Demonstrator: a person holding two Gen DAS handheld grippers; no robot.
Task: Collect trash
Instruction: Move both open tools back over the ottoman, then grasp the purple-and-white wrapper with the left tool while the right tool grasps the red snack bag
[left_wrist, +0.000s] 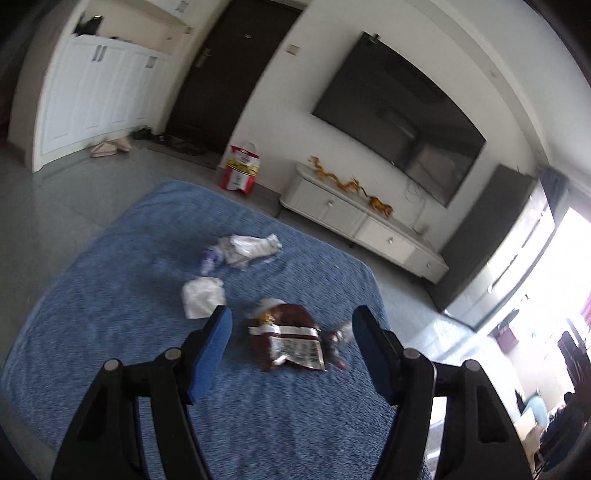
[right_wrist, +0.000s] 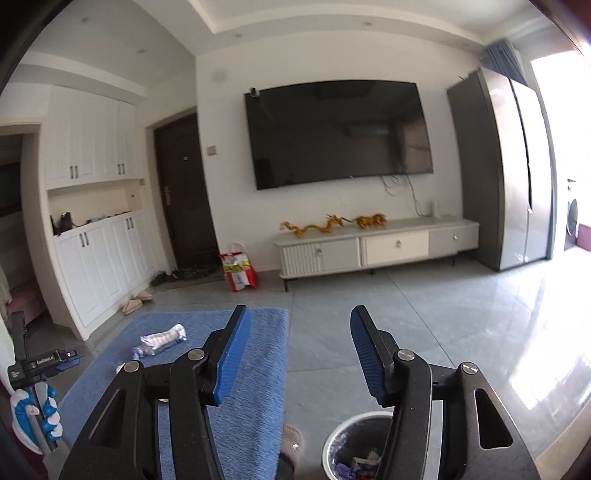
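Collection step under way, both grippers empty.

Left gripper (left_wrist: 291, 326) stood open with nothing held, the brown snack wrapper (left_wrist: 286, 341) lying on the blue rug (left_wrist: 110, 314) just ahead between its fingers; a white tissue (left_wrist: 202, 297) and crumpled wrappers (left_wrist: 243, 249) lay further ahead. Right gripper (right_wrist: 299, 350) was open, empty, above the bin (right_wrist: 345, 448). Next move, in my judgement: lower the left onto the wrapper and close.
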